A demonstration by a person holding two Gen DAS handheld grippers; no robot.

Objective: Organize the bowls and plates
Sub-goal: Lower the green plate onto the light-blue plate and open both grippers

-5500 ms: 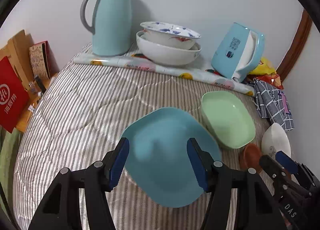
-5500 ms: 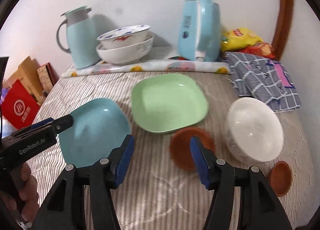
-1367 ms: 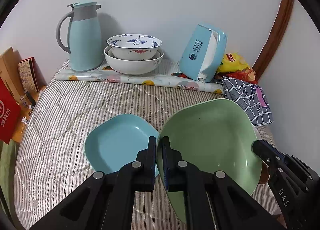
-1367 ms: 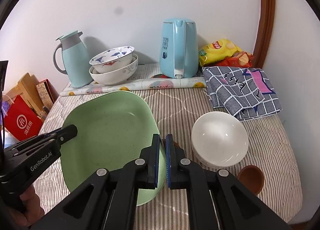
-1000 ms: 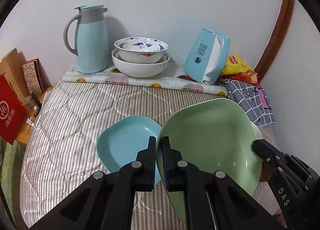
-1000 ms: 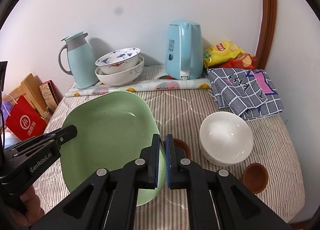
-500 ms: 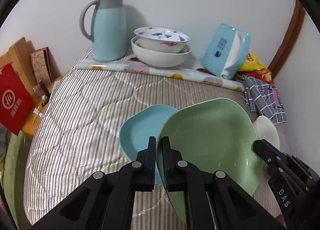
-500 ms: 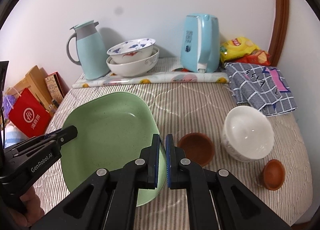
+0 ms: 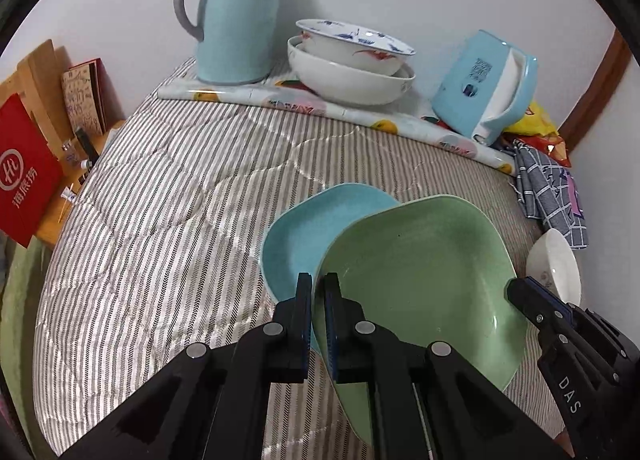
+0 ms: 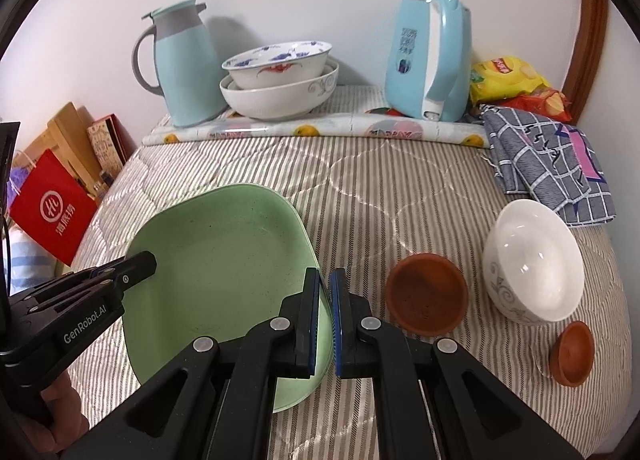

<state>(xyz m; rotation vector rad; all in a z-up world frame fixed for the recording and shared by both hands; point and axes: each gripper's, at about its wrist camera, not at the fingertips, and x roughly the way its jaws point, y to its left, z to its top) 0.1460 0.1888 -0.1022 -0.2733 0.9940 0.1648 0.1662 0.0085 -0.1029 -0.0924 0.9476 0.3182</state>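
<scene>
Left gripper point(image 9: 317, 292) clamped tight on the left rim of green plate point(image 9: 420, 284). Right gripper point(image 10: 325, 292) pinching the opposite rim of the same plate, jaws nearly touching. Plate held tilted above the striped quilt point(image 9: 160, 219), overlapping blue plate point(image 9: 304, 236) lying underneath. White bowl point(image 10: 532, 260) and brown saucer point(image 10: 426, 292) off to the right.

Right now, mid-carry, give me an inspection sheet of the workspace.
Surface: striped quilt, patterned mat at the wall side.
Job's things: green plate held over blue plate; white bowl; two brown dishes; two stacked bowls.
Clutter: thermos jug, kettle, checked cloth, snack bags.
Grippers: left claw and right claw both shut on the green plate's rim.
Cables: nothing seen.
Surroundings: white wall, red bag beside the quilt.
</scene>
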